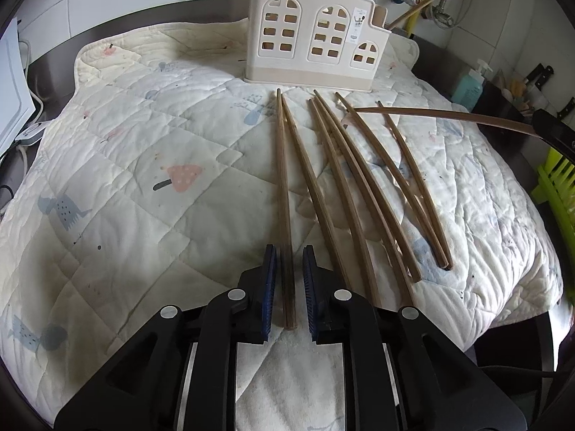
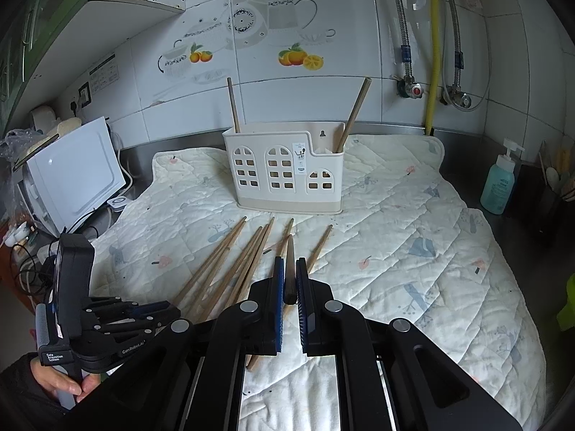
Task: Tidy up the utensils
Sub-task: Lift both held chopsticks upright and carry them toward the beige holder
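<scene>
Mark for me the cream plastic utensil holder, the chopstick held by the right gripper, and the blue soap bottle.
Cream plastic utensil holder with window cutouts [image 2: 284,176]: right wrist view, front wall.
Brown wooden chopstick in the right gripper [image 2: 290,269]: right wrist view, shaft between the pads.
Blue pump soap bottle [image 2: 499,183]: right wrist view, bottle body.

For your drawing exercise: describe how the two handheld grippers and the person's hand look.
Both the left gripper and right gripper are matte black plastic with blue ribbed jaws and round silver pivot pins. The left one carries white lettering. The bare hand emerges from a dark sleeve.
</scene>
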A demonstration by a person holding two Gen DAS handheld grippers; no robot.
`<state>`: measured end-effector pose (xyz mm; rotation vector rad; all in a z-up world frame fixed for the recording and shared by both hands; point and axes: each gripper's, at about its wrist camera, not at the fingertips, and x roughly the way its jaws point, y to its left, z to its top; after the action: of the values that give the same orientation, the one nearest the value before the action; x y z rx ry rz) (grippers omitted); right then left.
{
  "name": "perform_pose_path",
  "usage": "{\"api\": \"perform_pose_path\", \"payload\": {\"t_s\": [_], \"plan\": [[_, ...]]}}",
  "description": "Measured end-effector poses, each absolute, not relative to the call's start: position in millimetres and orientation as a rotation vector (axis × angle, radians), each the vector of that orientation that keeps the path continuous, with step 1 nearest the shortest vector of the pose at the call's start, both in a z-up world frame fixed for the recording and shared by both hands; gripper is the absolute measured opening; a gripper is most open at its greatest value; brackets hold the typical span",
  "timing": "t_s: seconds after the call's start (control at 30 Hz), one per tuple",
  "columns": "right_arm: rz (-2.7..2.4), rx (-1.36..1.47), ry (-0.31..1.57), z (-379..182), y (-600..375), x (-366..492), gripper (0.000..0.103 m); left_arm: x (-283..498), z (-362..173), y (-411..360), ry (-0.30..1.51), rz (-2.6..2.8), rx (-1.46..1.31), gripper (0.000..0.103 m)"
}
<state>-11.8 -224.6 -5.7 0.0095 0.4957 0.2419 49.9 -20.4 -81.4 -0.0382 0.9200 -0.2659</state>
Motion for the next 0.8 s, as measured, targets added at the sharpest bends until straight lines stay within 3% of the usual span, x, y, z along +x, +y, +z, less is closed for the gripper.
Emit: {"api": "perform_pose_path", "payload": {"t_s": [0.2, 0.8], "plan": [[0.243, 0.01, 0.492, -5, -224, -11, 0.007, 53, -80, -22, 0.925, -0.236, -0.024, 0.005], [0.289, -0.019, 0.398, 48, -224, 10, 0.007, 67, 1, -7, 0.713, -0.263, -0.064, 0.005]]}}
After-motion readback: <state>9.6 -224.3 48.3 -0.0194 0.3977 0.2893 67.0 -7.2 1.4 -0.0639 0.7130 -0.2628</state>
